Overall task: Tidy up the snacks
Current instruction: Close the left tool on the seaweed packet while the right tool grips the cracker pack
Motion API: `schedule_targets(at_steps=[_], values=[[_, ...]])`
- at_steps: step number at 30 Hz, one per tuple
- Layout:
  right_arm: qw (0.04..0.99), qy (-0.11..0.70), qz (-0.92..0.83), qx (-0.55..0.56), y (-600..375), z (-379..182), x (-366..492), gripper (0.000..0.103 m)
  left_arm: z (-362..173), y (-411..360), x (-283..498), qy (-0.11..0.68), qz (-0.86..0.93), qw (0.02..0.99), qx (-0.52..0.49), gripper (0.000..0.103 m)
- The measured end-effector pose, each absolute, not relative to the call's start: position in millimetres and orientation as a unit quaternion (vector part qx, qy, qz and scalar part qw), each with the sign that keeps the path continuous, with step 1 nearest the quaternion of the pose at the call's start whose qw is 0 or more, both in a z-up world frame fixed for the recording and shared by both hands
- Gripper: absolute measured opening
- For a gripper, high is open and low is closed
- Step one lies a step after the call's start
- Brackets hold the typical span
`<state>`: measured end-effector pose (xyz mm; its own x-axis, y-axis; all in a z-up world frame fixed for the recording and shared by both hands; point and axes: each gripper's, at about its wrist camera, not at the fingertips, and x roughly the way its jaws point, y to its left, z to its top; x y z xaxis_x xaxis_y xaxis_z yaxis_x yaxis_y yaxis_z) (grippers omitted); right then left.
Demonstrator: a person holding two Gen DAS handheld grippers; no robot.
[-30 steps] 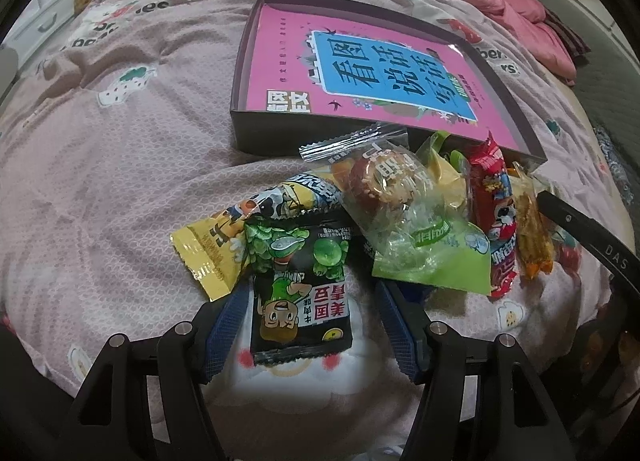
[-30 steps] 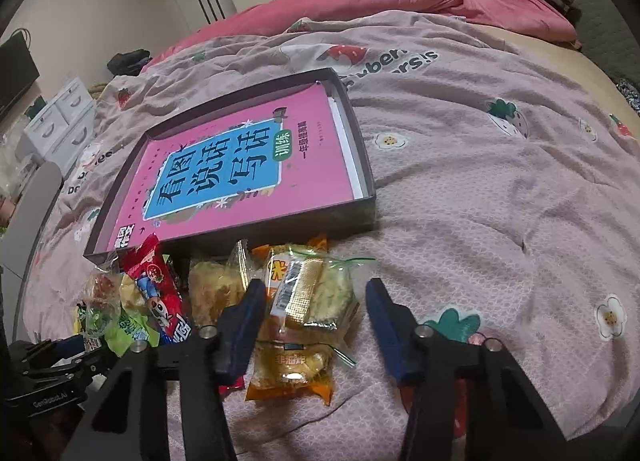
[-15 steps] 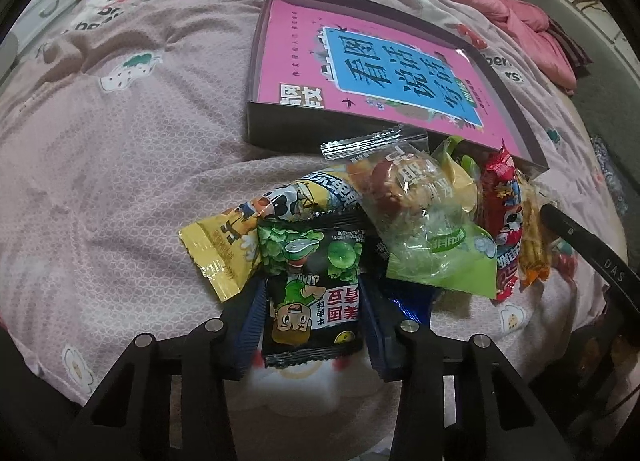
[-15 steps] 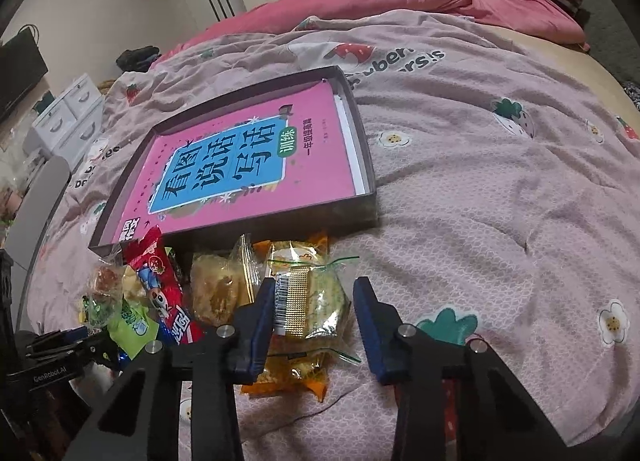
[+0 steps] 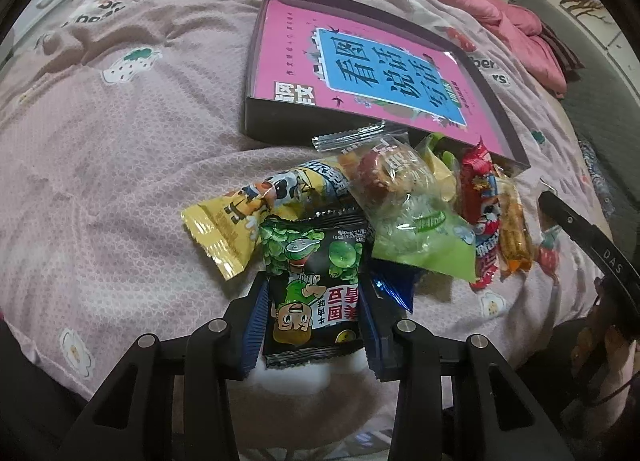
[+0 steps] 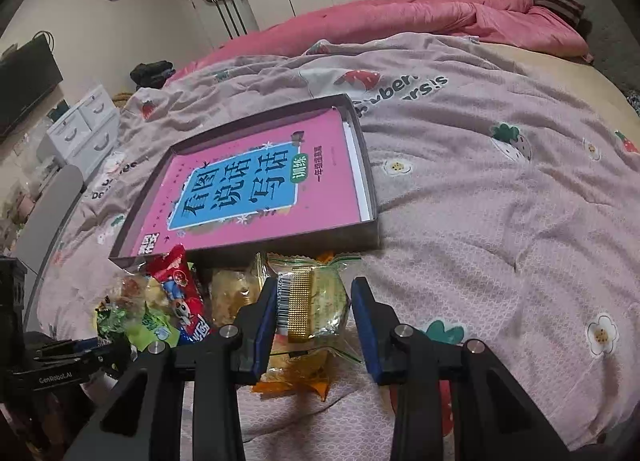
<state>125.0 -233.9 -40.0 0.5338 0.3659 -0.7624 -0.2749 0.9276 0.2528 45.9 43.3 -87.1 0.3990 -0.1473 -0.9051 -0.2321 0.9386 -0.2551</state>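
A black and green pea snack packet (image 5: 312, 289) in the lower centre is clamped between the pads of the left gripper (image 5: 311, 301). A clear cake packet with a gold strip (image 6: 314, 303) is flanked by the right gripper (image 6: 314, 321), whose jaws seem just apart. Grasping is judged under way; next, lifting toward the dark shallow cardboard box (image 5: 260, 117) above is required.
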Motion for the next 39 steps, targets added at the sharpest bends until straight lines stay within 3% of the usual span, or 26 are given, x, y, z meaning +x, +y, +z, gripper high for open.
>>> schedule_targets(at_steps=[14, 39], values=[[0.889, 0.419, 0.183, 0.043, -235.4, -23.5, 115.5, 0.037, -48.6, 49.6, 26.2, 0.498, 0.027, 0.852, -0.159, 0.043], [0.921, 0.331, 0.204, 0.030, -229.9, 22.2, 117.8, 0.037, -5.6, 52.7, 58.9, 0.436, 0.031, 0.887, -0.148, 0.043]])
